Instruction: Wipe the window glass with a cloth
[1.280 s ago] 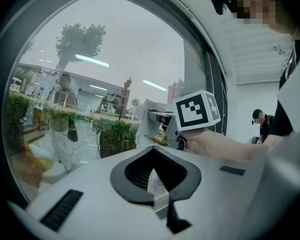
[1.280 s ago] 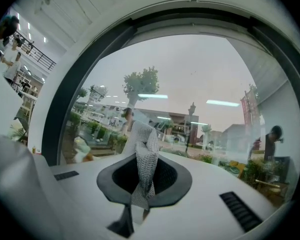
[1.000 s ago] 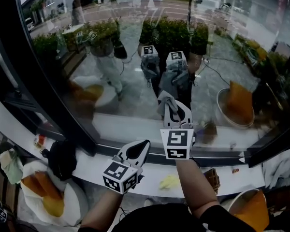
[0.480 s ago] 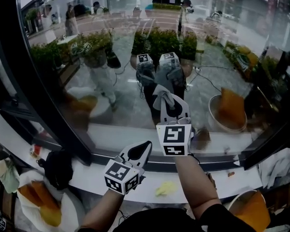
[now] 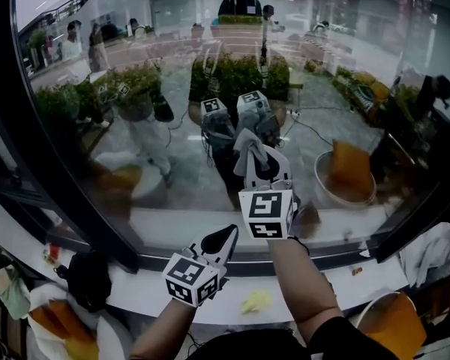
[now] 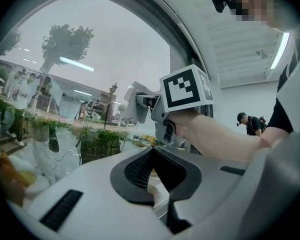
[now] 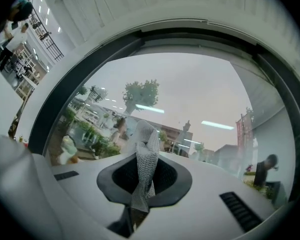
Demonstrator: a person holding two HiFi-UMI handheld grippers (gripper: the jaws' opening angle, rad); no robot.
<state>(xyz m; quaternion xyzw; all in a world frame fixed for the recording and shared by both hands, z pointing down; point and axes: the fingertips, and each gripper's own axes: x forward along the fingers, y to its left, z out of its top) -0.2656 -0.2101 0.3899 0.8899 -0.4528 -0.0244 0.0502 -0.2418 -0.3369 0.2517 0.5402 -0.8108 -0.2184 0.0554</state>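
Window glass (image 5: 172,148) fills most of the head view, with a street and shrubs outside and reflections over it.

Right tongs (image 5: 265,162) are up near centre, jaws clamped on a grey cloth (image 5: 246,142). My right gripper view shows the same thing: right tongs (image 7: 145,176) pinch the cloth (image 7: 146,159) mid-length, with its mesh end standing up past the tips at 12 o'clock. The cloth top sits against the glass or just shy of it, can't tell which. Its reflection hangs right above it.

Left tongs (image 5: 223,236) are at 7 o'clock from the right ones, lower and nearer me, tips pointing to 1 o'clock. In the left gripper view the left tongs (image 6: 157,179) have their jaws together with nothing between them. The right tongs' marker cube (image 6: 185,89) shows at 12 o'clock in that view, with my hand (image 6: 190,126) wrapped round the handle.

Going outward, a white sill (image 5: 345,276) runs under the glass. A yellow scrap (image 5: 256,301) lies on it at 6 o'clock from the right tongs. A black bundle (image 5: 88,276) sits on the sill at 8 o'clock, beside the dark window frame (image 5: 30,163). A bowl (image 5: 360,317) holding something orange is at 5 o'clock, and a white rag (image 5: 435,250) at 4 o'clock.
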